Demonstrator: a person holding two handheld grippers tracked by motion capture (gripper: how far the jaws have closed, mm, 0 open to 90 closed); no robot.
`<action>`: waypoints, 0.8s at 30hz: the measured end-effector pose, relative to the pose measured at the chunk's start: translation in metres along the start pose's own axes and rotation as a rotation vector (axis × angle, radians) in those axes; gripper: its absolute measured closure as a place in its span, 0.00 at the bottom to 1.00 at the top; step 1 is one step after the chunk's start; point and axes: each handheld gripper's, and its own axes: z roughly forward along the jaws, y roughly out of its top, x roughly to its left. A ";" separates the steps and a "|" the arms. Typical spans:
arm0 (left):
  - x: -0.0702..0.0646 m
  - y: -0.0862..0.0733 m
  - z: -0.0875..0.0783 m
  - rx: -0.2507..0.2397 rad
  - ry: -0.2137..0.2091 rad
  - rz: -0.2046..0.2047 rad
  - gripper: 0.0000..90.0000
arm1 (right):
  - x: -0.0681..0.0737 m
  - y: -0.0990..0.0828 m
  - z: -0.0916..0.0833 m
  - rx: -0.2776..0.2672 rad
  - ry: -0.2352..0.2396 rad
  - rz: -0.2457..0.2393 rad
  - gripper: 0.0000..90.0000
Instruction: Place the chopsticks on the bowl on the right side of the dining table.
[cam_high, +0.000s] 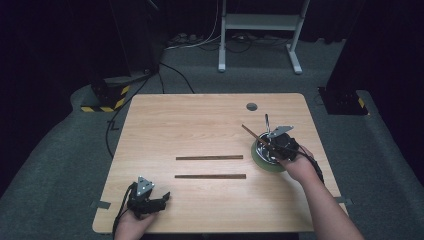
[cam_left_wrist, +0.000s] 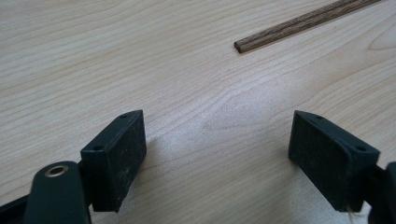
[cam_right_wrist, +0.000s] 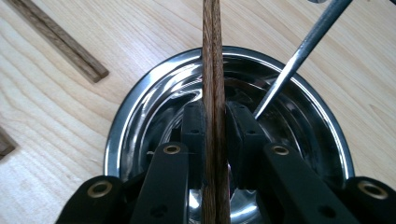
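Observation:
A shiny steel bowl (cam_right_wrist: 140, 121) with a green outer rim (cam_high: 260, 161) sits at the table's right side. My right gripper (cam_high: 278, 145) hovers over it, shut on a thin wooden stick (cam_right_wrist: 214, 93) that runs between its jaws and slants up to the left (cam_high: 250, 132). A metal rod (cam_right_wrist: 299, 56) leans out of the bowl. Two more wooden sticks (cam_high: 209, 157) (cam_high: 210, 176) lie parallel at mid table. My left gripper (cam_high: 159, 199) rests open near the front left edge, bare tabletop between its pads (cam_left_wrist: 116, 154), with a stick's end (cam_left_wrist: 261, 41) lying ahead of it.
A round grey cable grommet (cam_high: 251, 106) is set in the table near its far edge. Beyond the table stand a white frame (cam_high: 260, 30), cables on the floor, and yellow-black striped blocks (cam_high: 107, 97).

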 end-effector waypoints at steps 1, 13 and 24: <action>0.000 0.000 0.000 0.000 0.000 0.000 0.21 | 0.001 0.000 0.000 -0.001 0.000 -0.003 0.86; 0.000 0.000 0.000 0.002 0.003 0.001 0.21 | 0.009 -0.009 -0.008 -0.023 0.020 -0.040 0.86; 0.000 0.000 0.000 0.002 0.002 0.002 0.21 | 0.012 -0.008 -0.026 -0.086 0.046 -0.010 0.75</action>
